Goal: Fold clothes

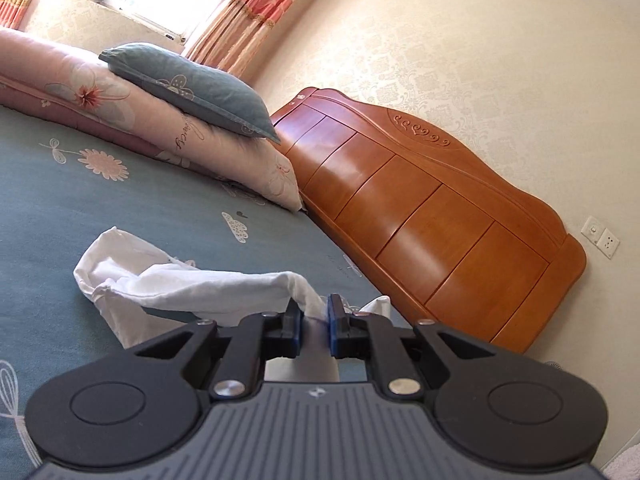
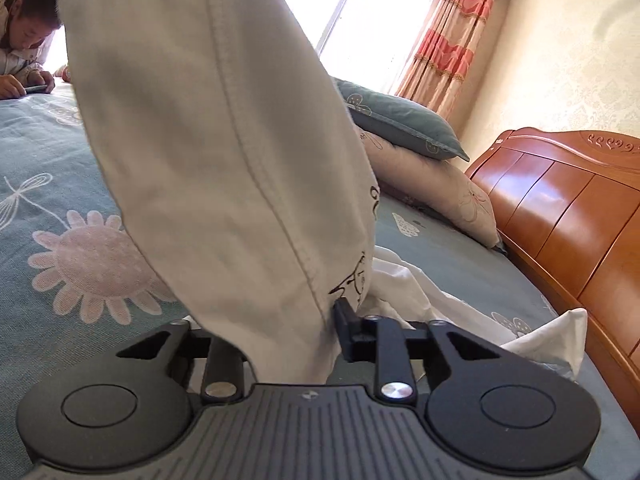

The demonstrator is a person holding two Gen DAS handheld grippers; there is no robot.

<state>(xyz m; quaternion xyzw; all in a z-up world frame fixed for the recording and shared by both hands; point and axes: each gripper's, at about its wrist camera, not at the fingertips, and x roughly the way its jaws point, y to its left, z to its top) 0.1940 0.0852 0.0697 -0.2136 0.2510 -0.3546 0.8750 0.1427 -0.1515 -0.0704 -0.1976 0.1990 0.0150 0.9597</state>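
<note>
A white garment (image 1: 180, 284) lies crumpled on the blue-grey flowered bedsheet (image 1: 80, 200). One bunched end runs into my left gripper (image 1: 314, 320), which is shut on it between its blue pads. In the right wrist view the same white garment (image 2: 224, 140) rises as a broad seamed fold with black print, filling the middle of the picture. My right gripper (image 2: 316, 320) is shut on its lower end. The cloth hides the left finger, and only the right finger (image 2: 346, 316) shows. More white cloth (image 2: 552, 336) trails over the sheet to the right.
A blue-grey pillow (image 1: 192, 88) rests on pink flowered bedding (image 1: 100, 100) at the bed's head. The wooden headboard (image 1: 420, 216) runs along the right against the wall. A person (image 2: 24, 52) leans on the far left of the bed. Striped curtains (image 2: 448, 40) flank a bright window.
</note>
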